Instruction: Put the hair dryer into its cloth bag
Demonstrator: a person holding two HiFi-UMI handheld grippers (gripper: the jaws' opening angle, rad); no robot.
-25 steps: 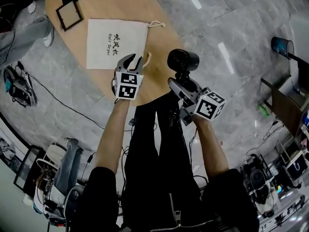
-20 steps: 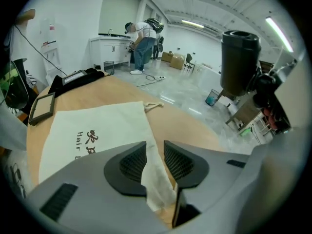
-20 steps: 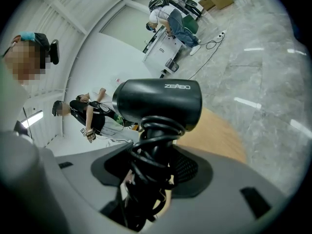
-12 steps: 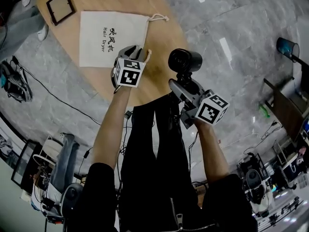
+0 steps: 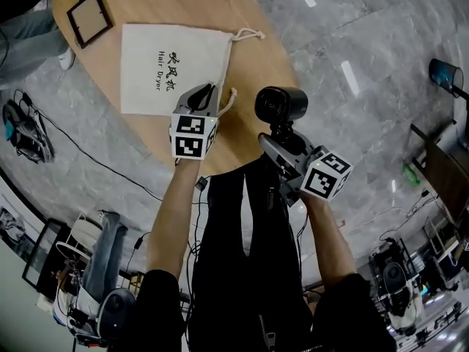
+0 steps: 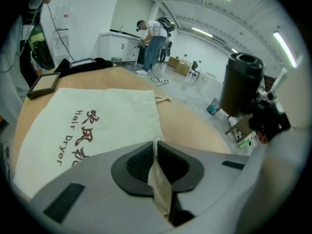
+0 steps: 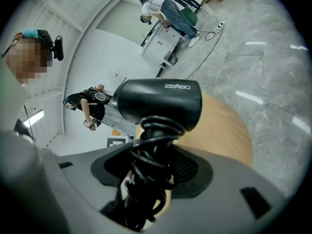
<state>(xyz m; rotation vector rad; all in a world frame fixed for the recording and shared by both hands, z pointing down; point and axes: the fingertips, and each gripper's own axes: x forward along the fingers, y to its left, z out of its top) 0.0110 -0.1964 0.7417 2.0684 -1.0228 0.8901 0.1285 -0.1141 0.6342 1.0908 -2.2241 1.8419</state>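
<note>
A cream cloth bag (image 5: 172, 68) printed "Hair Dryer" lies flat on the round wooden table (image 5: 256, 72). My left gripper (image 5: 207, 94) is at the bag's near right corner, by its mouth. Its jaws are closing, and a strip of the bag's cloth (image 6: 158, 179) is pinched between the pads of this left gripper (image 6: 155, 162). The bag (image 6: 97, 126) spreads out ahead of it. My right gripper (image 5: 278, 141) holds a black hair dryer (image 5: 280, 105) upright, to the right of the bag. In the right gripper view, that gripper (image 7: 151, 174) is shut on the cord-wrapped handle below the dryer's barrel (image 7: 161, 104).
A dark picture frame (image 5: 91, 20) lies at the table's far left edge. The bag's drawstring (image 5: 248, 34) trails off its far right corner. Cables and gear lie on the grey floor at left. A blue bin (image 5: 445, 72) stands far right. People stand in the background.
My left gripper came down onto the bag's near right corner and its wide-open jaws closed on the cloth. The right gripper sank a little with the dryer.
</note>
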